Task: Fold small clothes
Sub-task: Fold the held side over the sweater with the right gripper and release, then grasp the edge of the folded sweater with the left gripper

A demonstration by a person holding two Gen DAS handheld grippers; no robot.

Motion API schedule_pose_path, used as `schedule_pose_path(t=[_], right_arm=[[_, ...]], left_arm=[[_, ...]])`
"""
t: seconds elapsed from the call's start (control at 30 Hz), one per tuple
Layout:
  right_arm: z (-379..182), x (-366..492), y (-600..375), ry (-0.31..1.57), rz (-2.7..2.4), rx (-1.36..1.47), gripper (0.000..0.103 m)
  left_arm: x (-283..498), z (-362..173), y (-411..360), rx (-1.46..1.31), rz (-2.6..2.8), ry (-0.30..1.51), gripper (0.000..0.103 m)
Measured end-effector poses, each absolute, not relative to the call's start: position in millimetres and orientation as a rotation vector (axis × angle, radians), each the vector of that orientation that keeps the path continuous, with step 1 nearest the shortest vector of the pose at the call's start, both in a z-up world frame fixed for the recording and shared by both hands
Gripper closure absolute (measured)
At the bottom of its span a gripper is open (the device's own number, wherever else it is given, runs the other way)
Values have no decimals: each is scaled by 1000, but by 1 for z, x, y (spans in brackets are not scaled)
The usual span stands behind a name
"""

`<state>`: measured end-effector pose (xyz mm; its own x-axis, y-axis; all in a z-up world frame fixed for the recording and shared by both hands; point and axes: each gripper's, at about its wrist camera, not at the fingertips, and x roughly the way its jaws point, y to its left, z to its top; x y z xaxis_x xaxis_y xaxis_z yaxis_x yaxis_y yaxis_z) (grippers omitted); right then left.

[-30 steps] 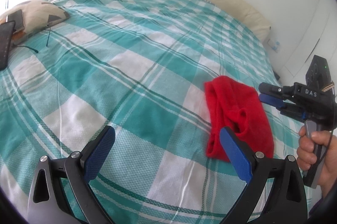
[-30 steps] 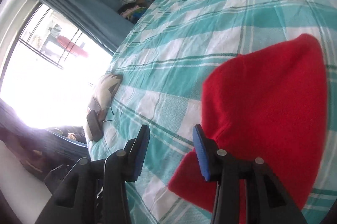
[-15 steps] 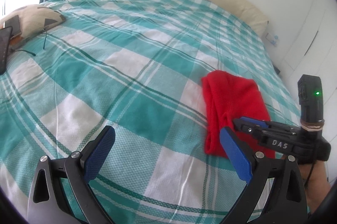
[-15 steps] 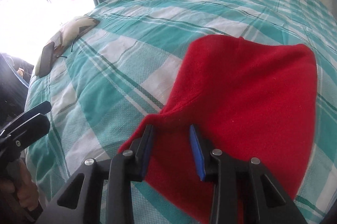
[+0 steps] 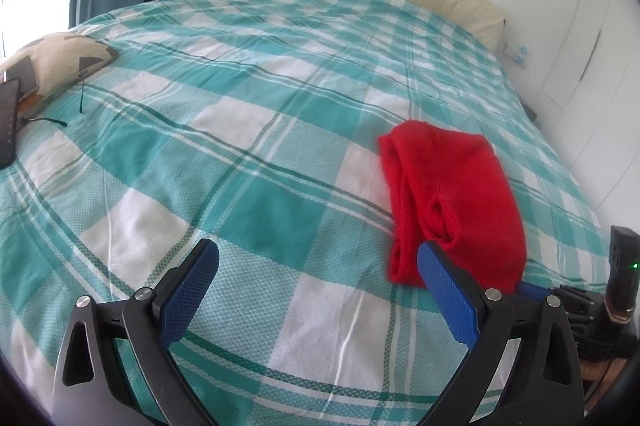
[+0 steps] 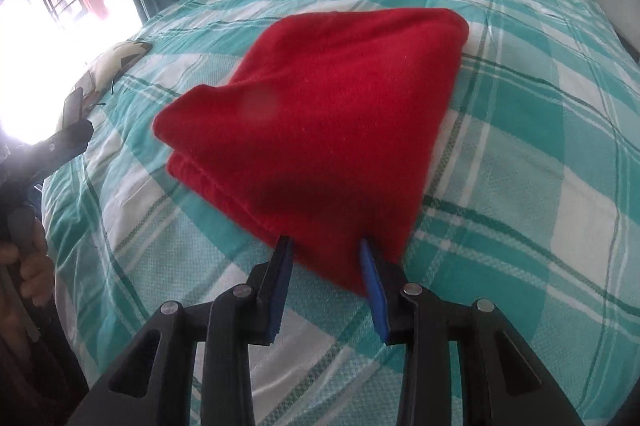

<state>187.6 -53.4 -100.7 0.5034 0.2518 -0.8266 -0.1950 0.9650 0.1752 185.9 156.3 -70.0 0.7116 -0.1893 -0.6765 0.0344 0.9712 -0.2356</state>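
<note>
Right gripper [image 6: 326,258]: jaws partly open, straddling the near corner of the red garment [image 6: 320,129]; whether the pads pressed it could not be told. Left gripper [image 5: 316,282]: jaws wide open, empty, above the bed [image 5: 240,153]. Garment: folded, near the bed's right edge. Patterned pillow [image 5: 60,61]: far left edge.

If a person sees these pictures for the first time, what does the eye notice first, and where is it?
The red garment stands out first: it lies folded on the teal checked bedspread, towards the bed's right side in the left wrist view. The right hand-held gripper has its blue pads on either side of the garment's near edge. The left hand-held gripper is wide open over bare bedspread, holding nothing.
</note>
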Motion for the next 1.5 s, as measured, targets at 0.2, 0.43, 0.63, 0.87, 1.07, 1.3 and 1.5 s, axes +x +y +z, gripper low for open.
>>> schedule_pose_path(t=[0.2,0.43,0.63,0.87,1.07,1.3,1.5], right_arm=[[-86,167,-53,971,274,77,64],[-86,154,-53,961,257,62,56],[-83,145,-67,931,221,106,30],[-79,149,-92,908,169,172,22],[-67,177,-127,843,125,321,21],[-80,252,-159,859,192,576,14],[-117,312,-135,943,248,612,14]], left_arm=[[187,-72,158,-206,-103,776,3],[186,-73,153,-156,-90,768,3],[187,-67,144,-261,-207,788,3],[225,-41,81,-219,-391,837,3],[292,-65,58,-151,-418,975,3],[314,-106,58,-103,-368,1063,3],[324,-119,61,-102,-326,1069,3]])
